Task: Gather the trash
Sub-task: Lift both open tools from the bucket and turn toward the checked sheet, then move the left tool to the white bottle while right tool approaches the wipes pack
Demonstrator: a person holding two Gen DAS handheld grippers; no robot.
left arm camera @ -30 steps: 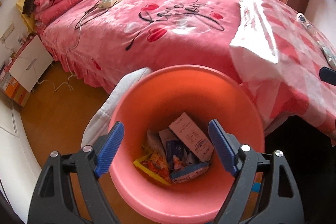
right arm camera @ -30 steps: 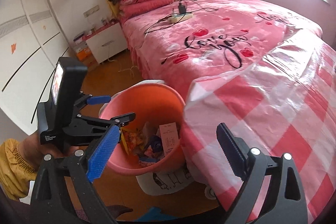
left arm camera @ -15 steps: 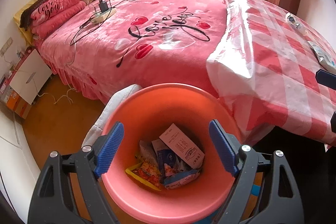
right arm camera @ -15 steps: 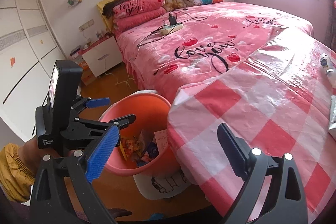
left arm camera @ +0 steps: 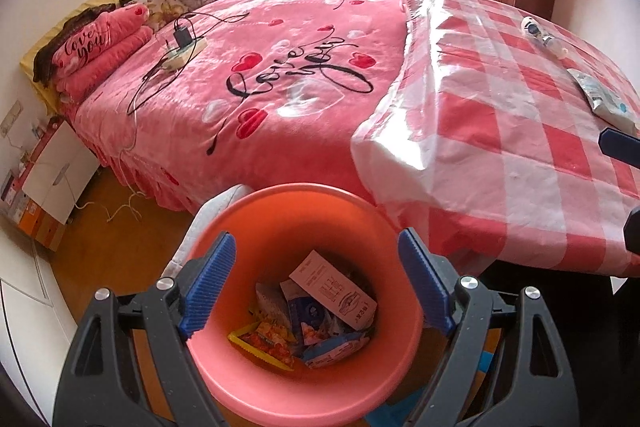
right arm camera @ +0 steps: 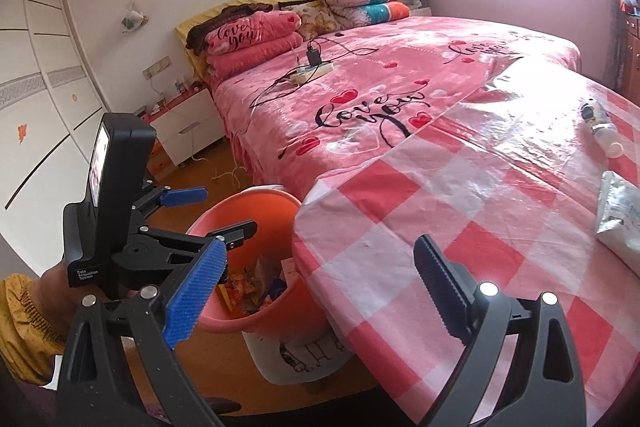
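Both grippers: black frames, silver screws, ribbed blue pads (left arm camera: pixel 208 287); mustard sleeve (right arm camera: pixel 20 323) w/ elastic cuff.

Bin (left arm camera: pixel 224 379) was salmon-orange, holding a white box (left arm camera: pixel 333 290) with dark print plus orange-yellow and blue-white wrappers (left arm camera: pixel 276 341). Bedspread (left arm camera: pixel 288 67) was pink with red hearts and black script. Plastic sheet (left arm camera: pixel 520 115) had a red-and-white check. Fingers (left arm camera: pixel 208 287) had blue ribbed pads on black frames. Floor (left arm camera: pixel 108 243) was amber wood. Bottle (right arm camera: pixel 598 125) and pouch (right arm camera: pixel 618 215) were white.

Wrapper (right arm camera: pixel 619 217) (right edge) cut off
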